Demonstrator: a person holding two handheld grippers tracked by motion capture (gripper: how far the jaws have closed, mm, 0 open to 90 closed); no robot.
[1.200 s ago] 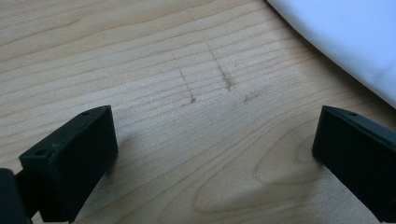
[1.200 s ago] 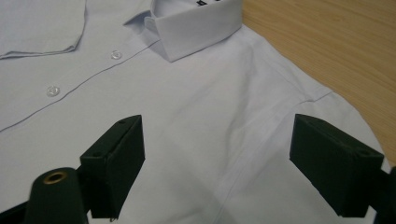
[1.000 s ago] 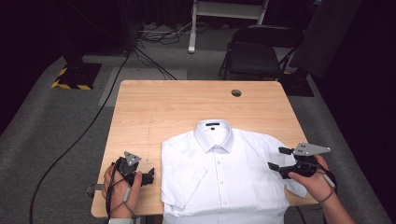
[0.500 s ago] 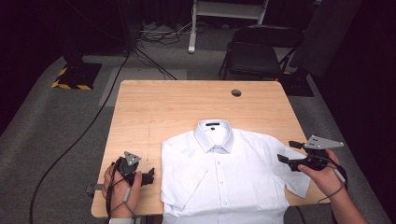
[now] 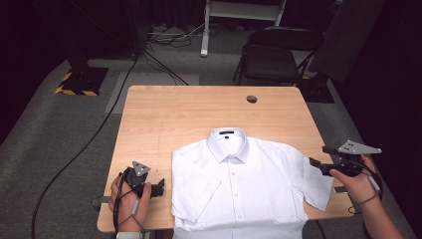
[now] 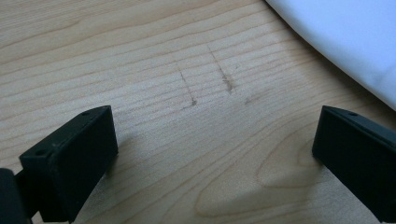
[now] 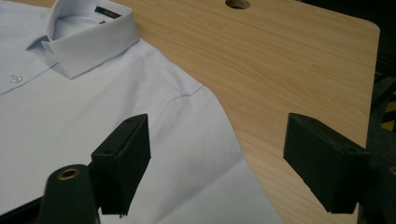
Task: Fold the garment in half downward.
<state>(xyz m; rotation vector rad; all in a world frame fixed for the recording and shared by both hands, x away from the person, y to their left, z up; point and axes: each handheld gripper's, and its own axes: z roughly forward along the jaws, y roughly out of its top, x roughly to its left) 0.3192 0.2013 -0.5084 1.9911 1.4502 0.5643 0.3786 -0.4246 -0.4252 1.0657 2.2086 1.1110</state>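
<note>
My right gripper [image 5: 317, 156] hangs off the table's [image 7: 299, 70] right edge, jaws apart with nothing between them, though they have just been closing a little. Just ahead lies the white shirt's [image 5: 249, 189] sleeve, with bare wood beyond. The shirt lies flat, collar [image 7: 88, 39] pointing away from me. Across it, my left gripper [image 5: 161, 188] rests open on bare wood beside the other sleeve.
</note>
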